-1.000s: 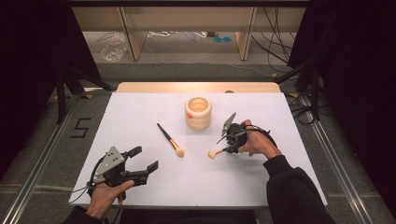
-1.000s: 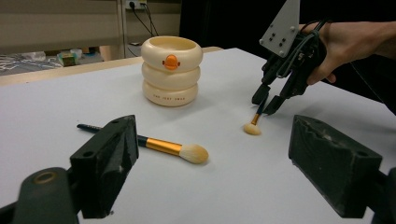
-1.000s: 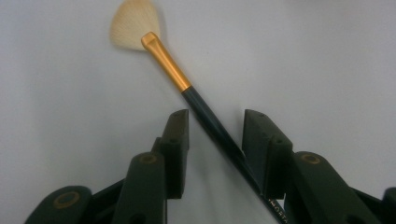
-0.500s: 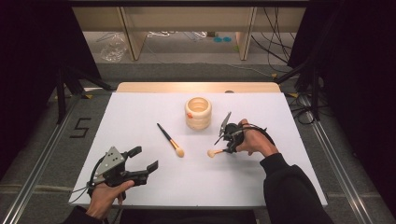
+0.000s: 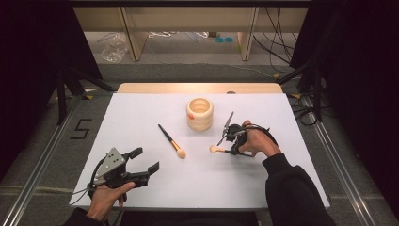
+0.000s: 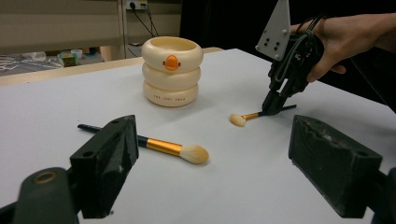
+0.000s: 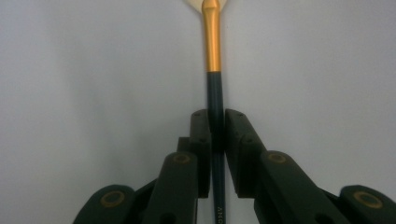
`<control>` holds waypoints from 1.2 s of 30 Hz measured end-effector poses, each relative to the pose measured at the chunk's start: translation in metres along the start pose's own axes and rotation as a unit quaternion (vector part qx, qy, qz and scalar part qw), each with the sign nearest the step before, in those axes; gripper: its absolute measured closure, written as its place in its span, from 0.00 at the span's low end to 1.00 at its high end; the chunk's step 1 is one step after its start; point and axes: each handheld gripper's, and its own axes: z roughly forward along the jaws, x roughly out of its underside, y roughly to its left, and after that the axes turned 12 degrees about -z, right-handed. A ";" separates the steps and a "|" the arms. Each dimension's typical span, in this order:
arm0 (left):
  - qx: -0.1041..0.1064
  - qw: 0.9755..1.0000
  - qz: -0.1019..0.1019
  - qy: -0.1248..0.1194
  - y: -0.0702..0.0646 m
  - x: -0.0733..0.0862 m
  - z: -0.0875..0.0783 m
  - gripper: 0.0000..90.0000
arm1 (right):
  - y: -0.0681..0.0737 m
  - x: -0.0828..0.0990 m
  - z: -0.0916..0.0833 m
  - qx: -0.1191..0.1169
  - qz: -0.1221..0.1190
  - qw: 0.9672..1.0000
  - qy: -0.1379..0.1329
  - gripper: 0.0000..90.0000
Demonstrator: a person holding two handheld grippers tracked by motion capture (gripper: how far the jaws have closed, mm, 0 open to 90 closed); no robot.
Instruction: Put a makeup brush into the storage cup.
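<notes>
A cream holder (image 5: 199, 113) shaped like stacked rings, with an orange duck beak (image 6: 172, 62), stands at the table's middle. To its front left a long black-handled brush (image 5: 171, 141) with a gold ferrule lies flat. My right gripper (image 5: 231, 150) is shut on the dark handle of a smaller brush (image 7: 213, 46). That brush's pale head (image 5: 215, 149) touches the table, right of the long brush. At the front left my left gripper (image 5: 146, 162) is open, with nothing between its jaws. It points toward the long brush (image 6: 163, 147) and the holder (image 6: 172, 93).
The white table top (image 5: 141, 113) ends in a wooden strip (image 5: 197, 87) at the far edge. Beyond it are shelves, cables and a plastic bag (image 5: 114, 49) on the floor. A metal rail (image 5: 42, 160) runs along the left side.
My right gripper has tilted and shifted slightly toward the holder with the small brush in it. The brush head moved a little farther from the front edge. The left gripper stayed put.
</notes>
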 end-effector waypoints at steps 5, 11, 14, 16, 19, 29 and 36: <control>0.000 1.000 0.000 0.000 0.000 0.000 0.000 0.17 | -0.001 -0.003 0.000 -0.005 0.003 1.000 0.010 0.92; 0.000 1.000 0.000 0.000 0.000 0.000 0.000 0.17 | -0.002 -0.006 0.000 0.004 -0.011 0.999 0.031 0.92; 0.000 1.000 0.000 0.000 0.000 0.000 0.000 0.17 | -0.002 -0.008 0.000 0.002 -0.015 0.999 0.037 0.92; 0.000 1.000 0.001 0.001 0.000 0.000 0.000 0.17 | -0.002 -0.010 0.001 0.004 -0.014 0.999 0.042 0.92; 0.000 1.000 0.000 0.000 0.000 0.000 0.000 0.17 | -0.002 -0.011 0.001 0.002 -0.014 0.999 0.048 0.92; 0.004 1.000 0.001 -0.003 0.001 0.000 0.000 0.17 | -0.001 -0.012 0.000 0.012 -0.008 0.999 0.049 0.93; 0.000 1.000 0.001 -0.004 0.002 -0.001 -0.001 0.17 | 0.000 -0.011 -0.008 0.022 0.012 0.999 0.023 0.93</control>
